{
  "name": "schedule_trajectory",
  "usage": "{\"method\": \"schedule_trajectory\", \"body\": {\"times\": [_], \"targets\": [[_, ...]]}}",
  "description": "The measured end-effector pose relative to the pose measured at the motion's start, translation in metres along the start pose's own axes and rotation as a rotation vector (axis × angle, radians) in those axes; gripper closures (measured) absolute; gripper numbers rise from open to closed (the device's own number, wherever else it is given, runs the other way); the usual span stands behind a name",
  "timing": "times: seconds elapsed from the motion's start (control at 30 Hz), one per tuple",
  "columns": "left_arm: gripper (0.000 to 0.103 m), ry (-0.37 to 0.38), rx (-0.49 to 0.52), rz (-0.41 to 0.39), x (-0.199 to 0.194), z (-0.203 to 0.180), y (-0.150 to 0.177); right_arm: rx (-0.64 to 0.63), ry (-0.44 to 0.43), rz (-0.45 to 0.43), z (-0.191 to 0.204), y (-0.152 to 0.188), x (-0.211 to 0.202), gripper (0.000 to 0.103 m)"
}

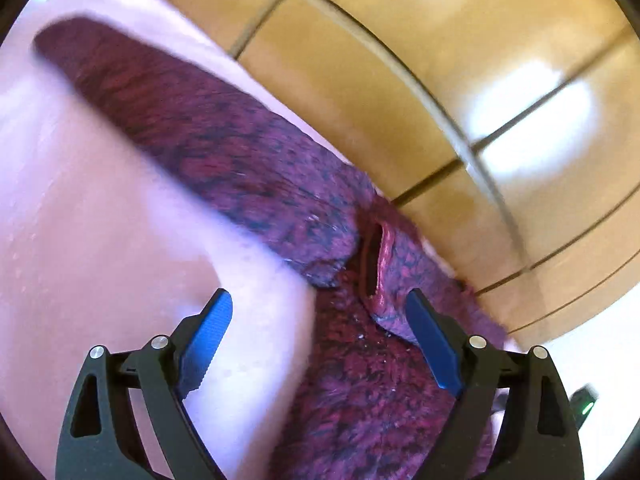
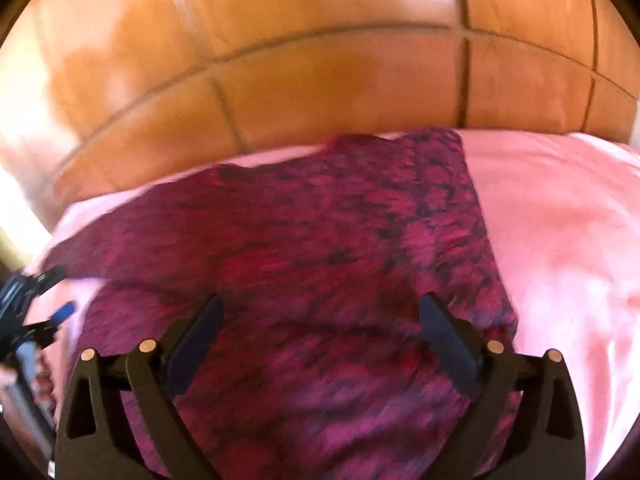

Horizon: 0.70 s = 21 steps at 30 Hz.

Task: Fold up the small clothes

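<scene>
Tongs, left (image 1: 318,336) and right (image 2: 320,338), both gaping, empty; sweater (image 2: 304,240) at 12 could slump unfolded off the pink cover (image 2: 560,220)

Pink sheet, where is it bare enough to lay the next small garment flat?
In the right wrist view, the pink sheet lies bare to the right of the maroon garment, out to the sheet's edge. In the left wrist view, a bare stretch lies left of it. The strip between the garment and the tiled floor is too thin.
</scene>
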<state>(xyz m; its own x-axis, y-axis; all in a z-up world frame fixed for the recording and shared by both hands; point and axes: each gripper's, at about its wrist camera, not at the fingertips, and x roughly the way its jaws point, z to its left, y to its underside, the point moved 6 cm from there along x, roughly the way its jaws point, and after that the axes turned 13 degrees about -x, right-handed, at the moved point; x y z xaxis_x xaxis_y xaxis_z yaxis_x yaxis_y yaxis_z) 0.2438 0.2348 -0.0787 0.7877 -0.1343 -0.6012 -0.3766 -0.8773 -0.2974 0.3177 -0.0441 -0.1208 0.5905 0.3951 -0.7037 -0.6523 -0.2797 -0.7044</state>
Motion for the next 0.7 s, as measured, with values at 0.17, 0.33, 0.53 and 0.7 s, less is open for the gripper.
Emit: {"method": "schedule_trajectory", "body": {"times": [0.17,0.33,0.53,0.7], "targets": [[0.016,0.053,-0.223,-0.071,-0.027,0.047,-0.047,-0.125,-0.034,0.075,0.038,0.050,-0.006,0.002],[0.015,0.099,-0.378,-0.153,-0.047,0.076,-0.093,-0.148,0.026,0.075,0.046,0.068,-0.002,0.002],[0.014,0.096,-0.484,-0.220,-0.048,0.097,-0.145,-0.166,0.052,0.075,0.046,0.072,-0.005,0.002],[0.023,0.136,-0.588,-0.199,-0.036,0.111,-0.183,-0.163,0.045,0.069,0.046,0.070,0.002,0.002]]}}
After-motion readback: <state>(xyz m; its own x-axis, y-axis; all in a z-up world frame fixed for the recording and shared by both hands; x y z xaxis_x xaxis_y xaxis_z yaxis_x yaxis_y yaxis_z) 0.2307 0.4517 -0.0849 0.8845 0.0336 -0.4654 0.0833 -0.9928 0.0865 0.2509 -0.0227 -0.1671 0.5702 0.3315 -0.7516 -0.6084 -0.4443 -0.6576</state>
